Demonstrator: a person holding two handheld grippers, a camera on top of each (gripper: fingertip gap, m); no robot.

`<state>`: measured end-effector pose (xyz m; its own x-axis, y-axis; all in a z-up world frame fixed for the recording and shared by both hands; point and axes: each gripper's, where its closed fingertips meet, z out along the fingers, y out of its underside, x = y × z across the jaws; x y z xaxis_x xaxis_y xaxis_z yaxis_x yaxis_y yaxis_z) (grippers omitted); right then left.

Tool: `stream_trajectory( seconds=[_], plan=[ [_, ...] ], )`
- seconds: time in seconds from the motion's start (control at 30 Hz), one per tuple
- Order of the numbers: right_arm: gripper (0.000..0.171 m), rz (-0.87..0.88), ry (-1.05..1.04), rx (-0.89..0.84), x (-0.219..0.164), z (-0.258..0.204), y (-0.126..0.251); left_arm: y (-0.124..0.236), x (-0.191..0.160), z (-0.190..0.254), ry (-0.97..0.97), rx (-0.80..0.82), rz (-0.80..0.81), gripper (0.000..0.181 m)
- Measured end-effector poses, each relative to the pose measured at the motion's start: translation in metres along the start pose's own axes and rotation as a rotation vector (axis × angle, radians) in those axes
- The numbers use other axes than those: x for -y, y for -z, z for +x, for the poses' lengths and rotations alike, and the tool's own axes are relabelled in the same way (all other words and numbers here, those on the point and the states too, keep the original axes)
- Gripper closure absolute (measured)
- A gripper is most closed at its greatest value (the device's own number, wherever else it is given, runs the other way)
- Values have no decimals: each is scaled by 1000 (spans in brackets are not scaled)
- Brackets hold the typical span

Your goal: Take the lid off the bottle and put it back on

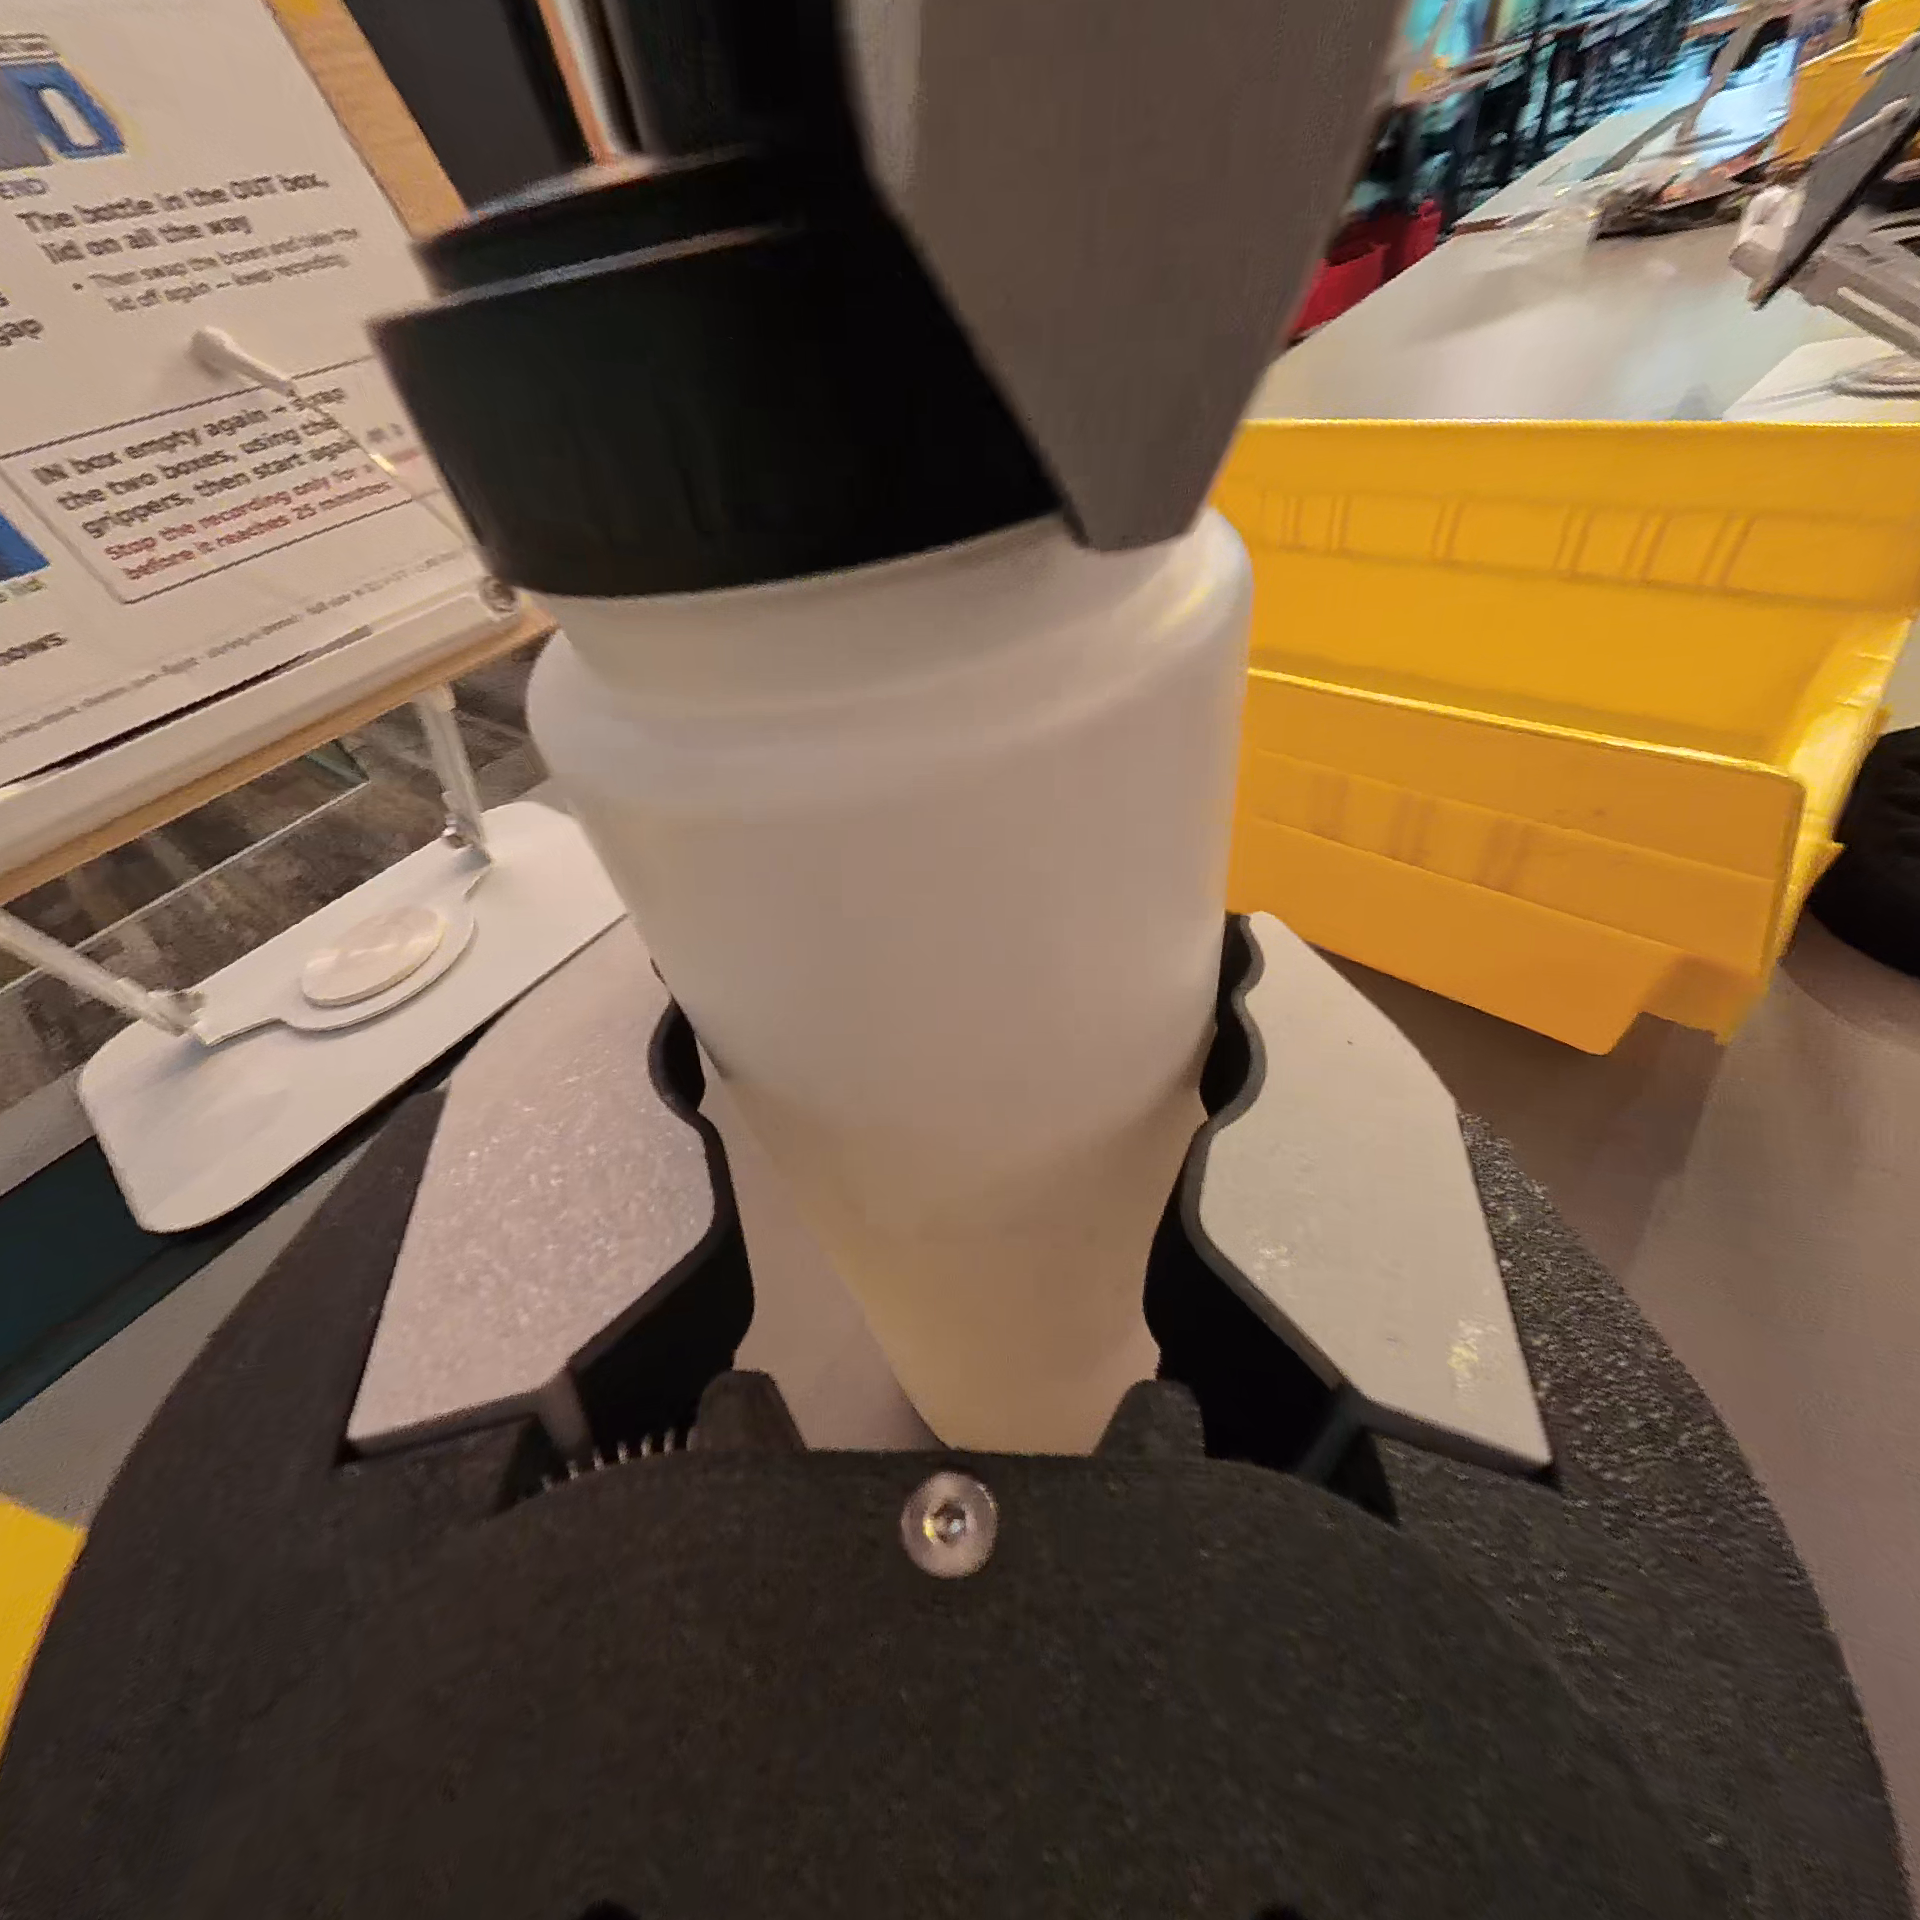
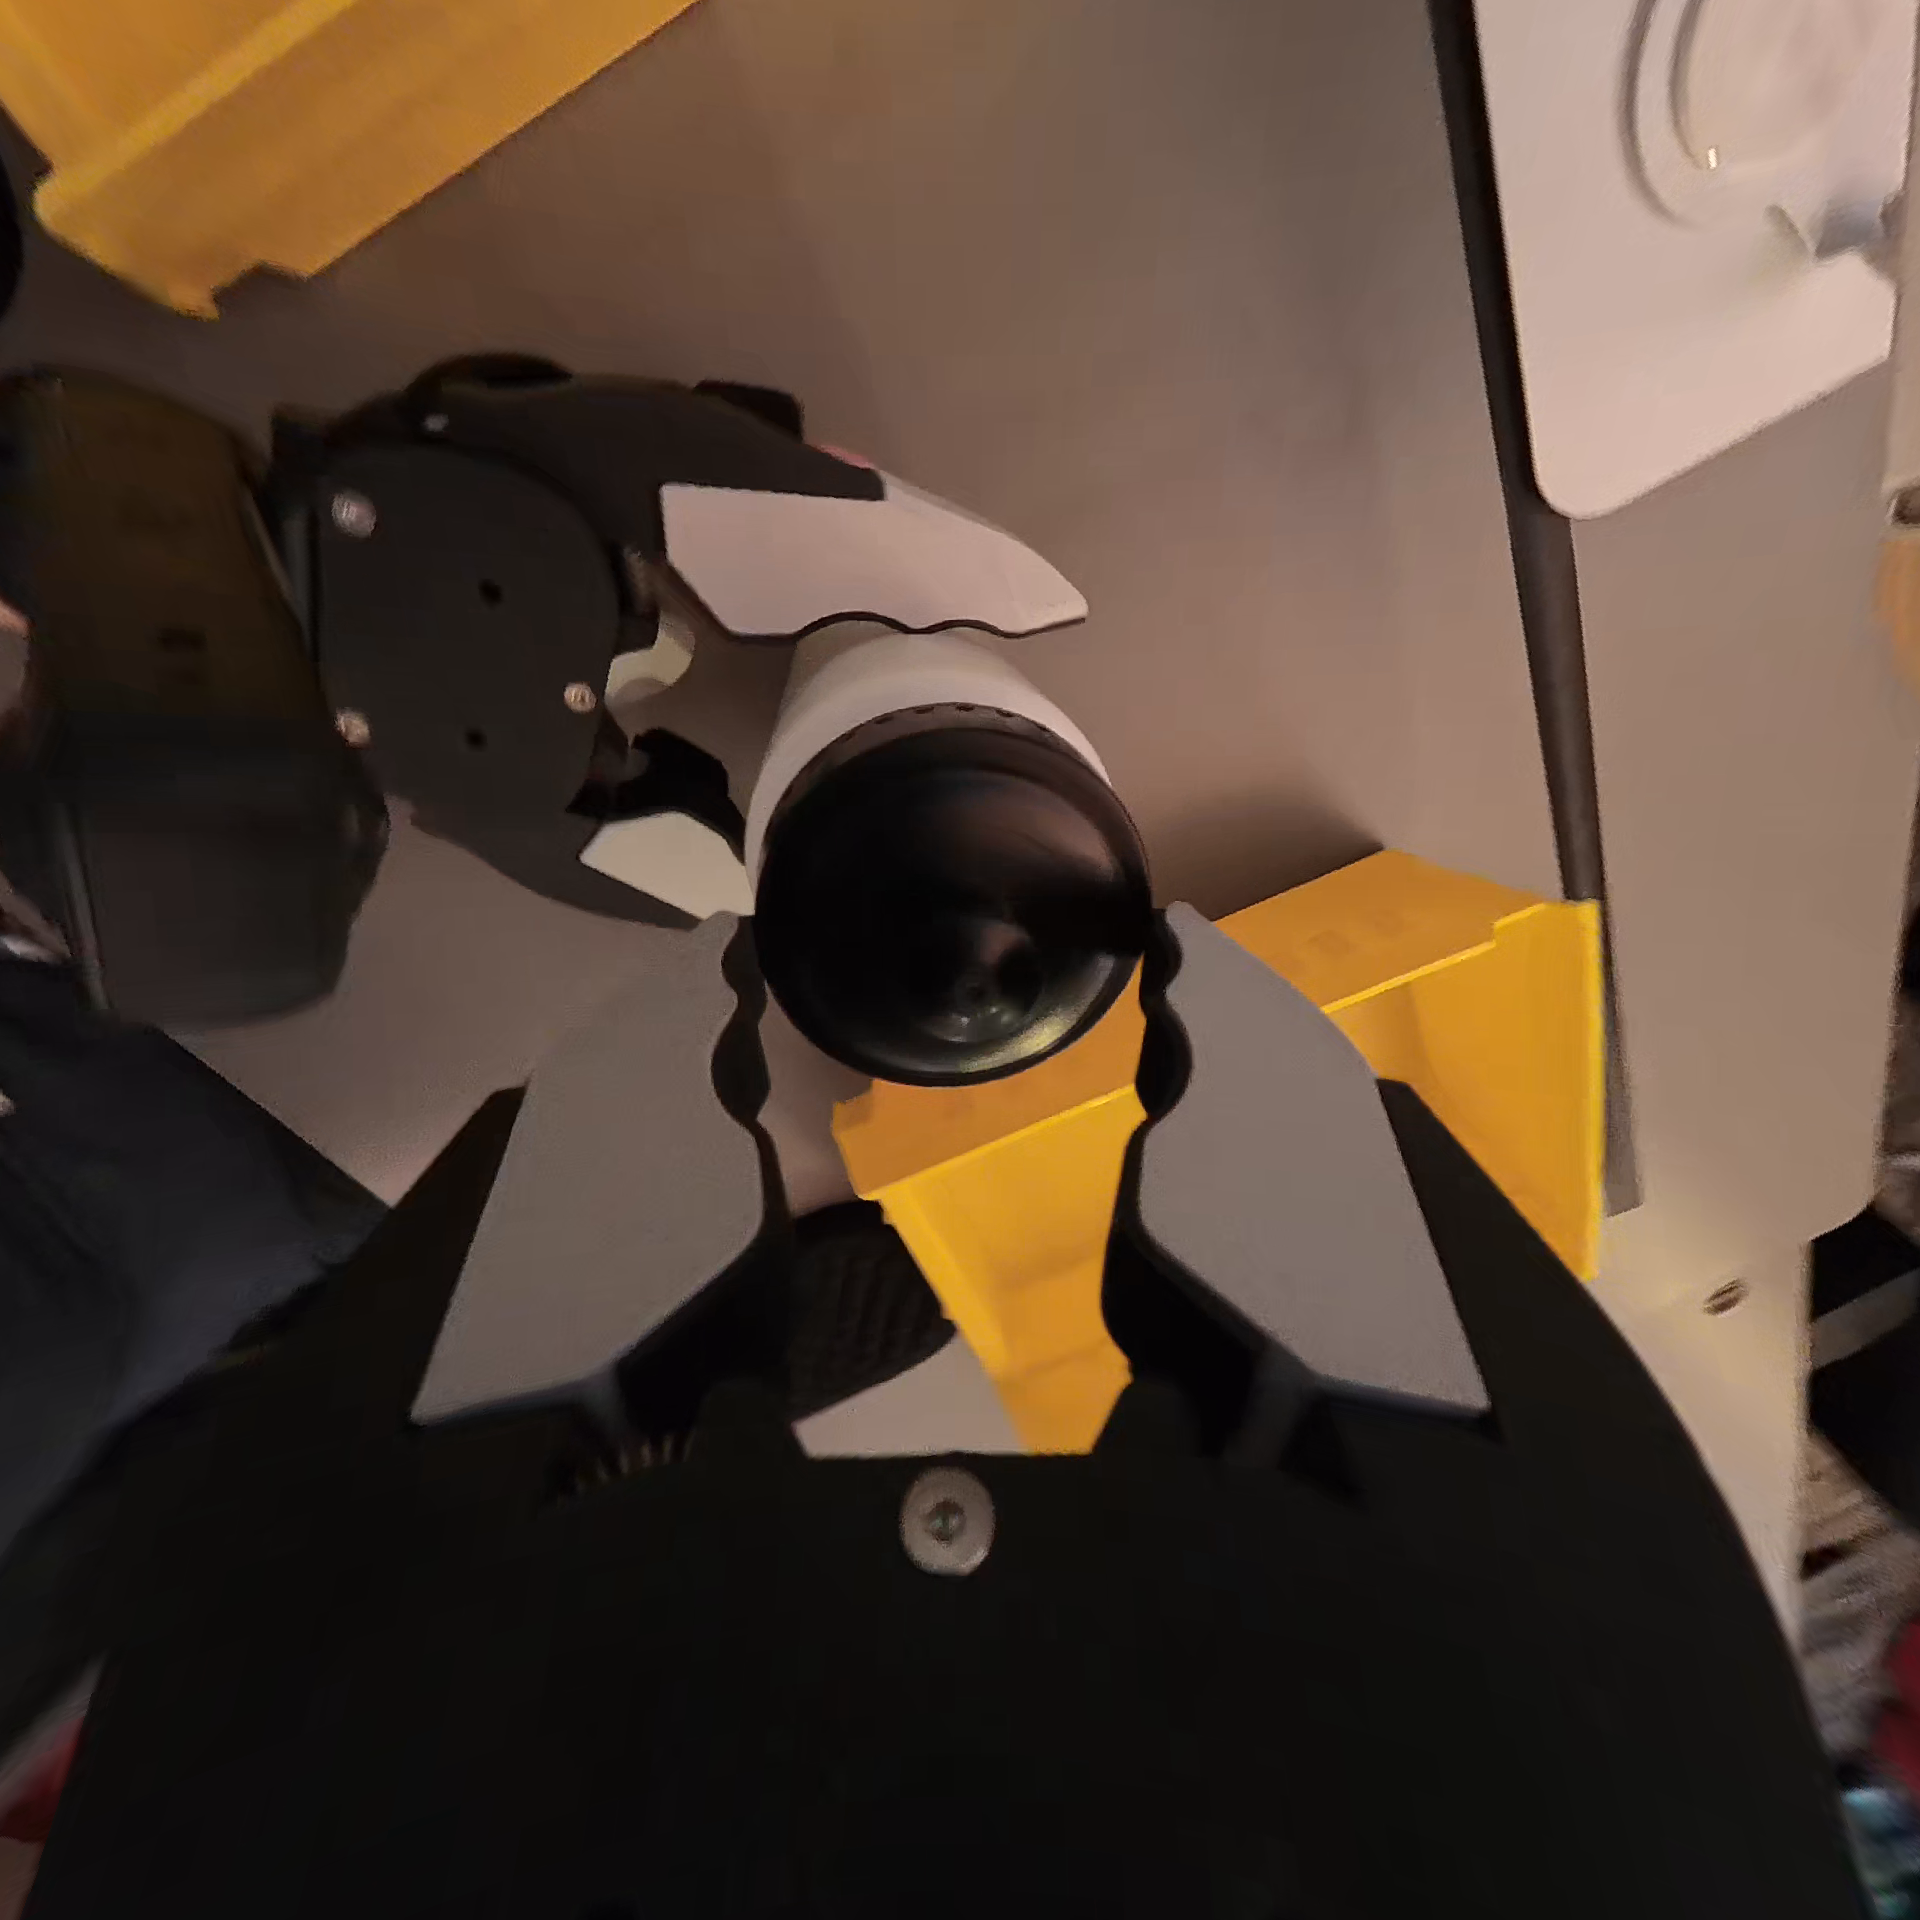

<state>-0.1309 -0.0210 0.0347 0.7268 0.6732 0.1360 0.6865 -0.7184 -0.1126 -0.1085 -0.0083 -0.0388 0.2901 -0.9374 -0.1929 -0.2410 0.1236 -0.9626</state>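
**Lid gripped from above, bottle held off the desk**

Bottle (image 1: 914, 883), white, one only, sits clamped between the fingers of the left gripper (image 1: 951, 1049), pinched low on its body and carried clear of the grey desk (image 2: 1195, 364). Lid (image 2: 940, 904), black, one, sits on the bottle's neck; whether threaded fully home or partway cannot be told. Right gripper (image 2: 948, 961) comes at it end-on, its jaws part spread, tips at either side of the lid rim and seemingly touching it.

Step in hand, by my reading: turning the lid. To do it well, keep the right gripper's axis in line with the bottle's neck, so the lid turns flat rather than cocking on the thread. Left gripper should hold firm without rolling; a smooth body could slip under twist.

Count beyond: two grippers. Yellow bins (image 1: 1538, 727), at least two, near the bottle. One instruction sheet (image 1: 187, 343) on a clear stand whose white base plate (image 1: 312, 1049) rests on the desk.
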Motion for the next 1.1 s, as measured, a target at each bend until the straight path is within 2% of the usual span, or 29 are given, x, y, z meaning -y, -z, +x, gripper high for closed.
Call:
stream_trajectory(
  seconds=[0.13, 0.23, 0.5, 0.57, 0.7, 0.83, 0.97, 1.1],
  plan=[
    [100, -9, 257, 11, -5, -4, 1, 2, 2, 13, 12, -91, 30, 86],
    [99, 23, 539, -33, -11, -6, 0, 3, 4, 20, -2, -145, 36, 86],
    [99, 134, 818, 41, -26, -18, 4, 8, 10, 50, 4, -371, 89, 87],
    [99, 150, 781, 45, -27, -19, 4, 7, 9, 49, 3, -350, 73, 87],
    [98, 174, 563, 76, -23, -16, 8, 2, 8, 42, 7, -238, 43, 87],
    [86, 260, 309, 84, -5, -11, 23, 1, 6, 31, 22, -148, 17, 87],
    [81, 196, 83, 9, -4, -2, 19, 1, 4, 24, 27, -93, -8, 87],
    [82, 136, -89, 32, -4, -4, 10, 1, 3, 22, 31, -74, -17, 87]
  ],
)
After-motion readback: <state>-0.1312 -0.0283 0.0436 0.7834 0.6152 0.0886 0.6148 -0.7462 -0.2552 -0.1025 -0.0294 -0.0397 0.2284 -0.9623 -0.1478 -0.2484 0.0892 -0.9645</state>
